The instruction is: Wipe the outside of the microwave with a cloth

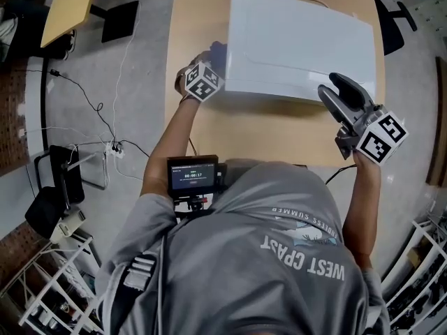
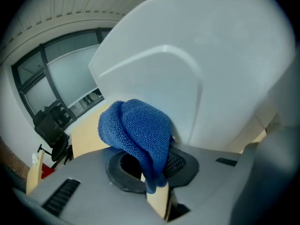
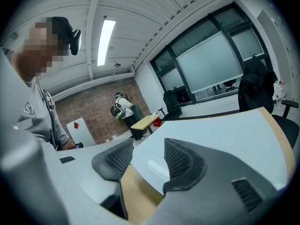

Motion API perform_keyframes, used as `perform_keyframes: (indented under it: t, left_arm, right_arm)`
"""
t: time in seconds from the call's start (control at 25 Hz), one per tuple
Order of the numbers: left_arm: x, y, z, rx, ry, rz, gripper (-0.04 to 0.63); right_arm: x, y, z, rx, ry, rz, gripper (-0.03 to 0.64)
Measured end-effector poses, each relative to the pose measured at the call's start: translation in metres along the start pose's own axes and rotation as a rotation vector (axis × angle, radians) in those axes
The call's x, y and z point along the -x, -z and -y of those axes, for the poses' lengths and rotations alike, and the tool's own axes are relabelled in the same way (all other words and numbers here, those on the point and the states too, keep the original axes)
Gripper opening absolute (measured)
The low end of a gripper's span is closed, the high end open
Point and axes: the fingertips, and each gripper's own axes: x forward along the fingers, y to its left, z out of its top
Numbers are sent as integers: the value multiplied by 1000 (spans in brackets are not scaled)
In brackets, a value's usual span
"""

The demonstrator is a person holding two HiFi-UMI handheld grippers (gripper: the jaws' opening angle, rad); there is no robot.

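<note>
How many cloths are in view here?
1. A blue cloth is clamped in the left gripper, at the white microwave's left side. The right gripper is open and empty. More could lie hidden behind the microwave.

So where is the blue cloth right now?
Clamped in the left tool, the blue cloth is by the left side of the microwave, left of centre in the head view.

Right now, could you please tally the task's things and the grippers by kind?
microwave: 1
cloth: 1
grippers: 2, the left gripper and the right gripper
Total: 4
</note>
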Motion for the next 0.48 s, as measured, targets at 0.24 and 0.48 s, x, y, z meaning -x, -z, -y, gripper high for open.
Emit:
perform_keyframes:
  t: [0.24, 0.48]
  left_arm:
    - [24, -26, -25, -25, -46, 24, 67]
    - [37, -32, -34, -31, -71, 36, 67]
  right_arm:
    - [-6, -3, 9, -3, -43, 32, 216]
    - [-16, 6, 18, -12, -86, 65, 215]
